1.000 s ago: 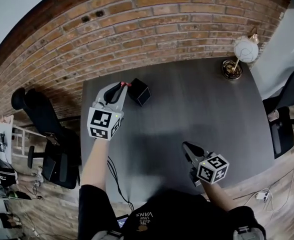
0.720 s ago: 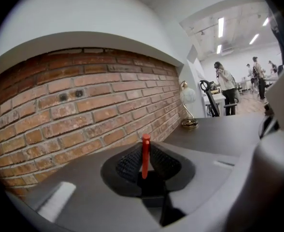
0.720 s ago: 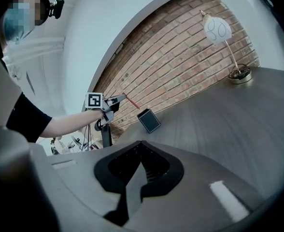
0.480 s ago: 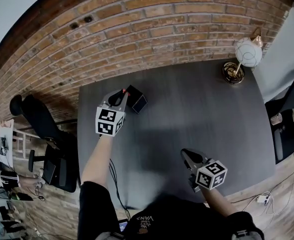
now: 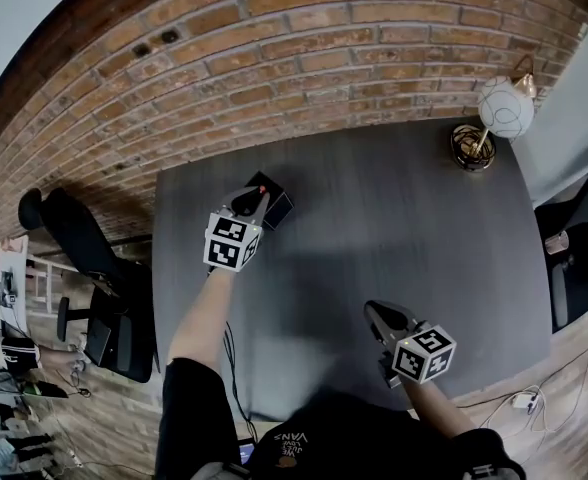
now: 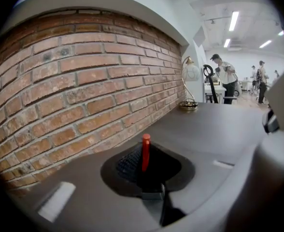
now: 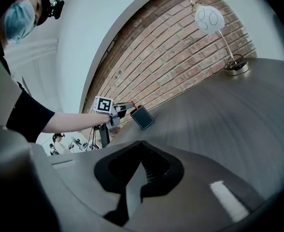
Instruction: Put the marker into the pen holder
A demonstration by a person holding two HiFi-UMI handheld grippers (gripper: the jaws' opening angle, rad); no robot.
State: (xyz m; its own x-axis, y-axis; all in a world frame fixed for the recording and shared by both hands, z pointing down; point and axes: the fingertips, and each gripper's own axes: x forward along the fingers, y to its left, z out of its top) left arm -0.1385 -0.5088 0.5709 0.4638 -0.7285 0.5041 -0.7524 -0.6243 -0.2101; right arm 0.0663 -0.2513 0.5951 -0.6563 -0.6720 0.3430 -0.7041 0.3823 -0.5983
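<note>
Matt dark woodgrain table (image 5: 394,238), rough brick wall (image 5: 274,58), black mesh pen holder (image 5: 279,206).

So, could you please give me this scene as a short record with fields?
surface: dark table against a brick wall
left tool: shut on the red marker
marker position: right by the pen holder, not yet inside
right tool: shut, empty, over the table's near side
other: globe lamp at the far right corner
</note>
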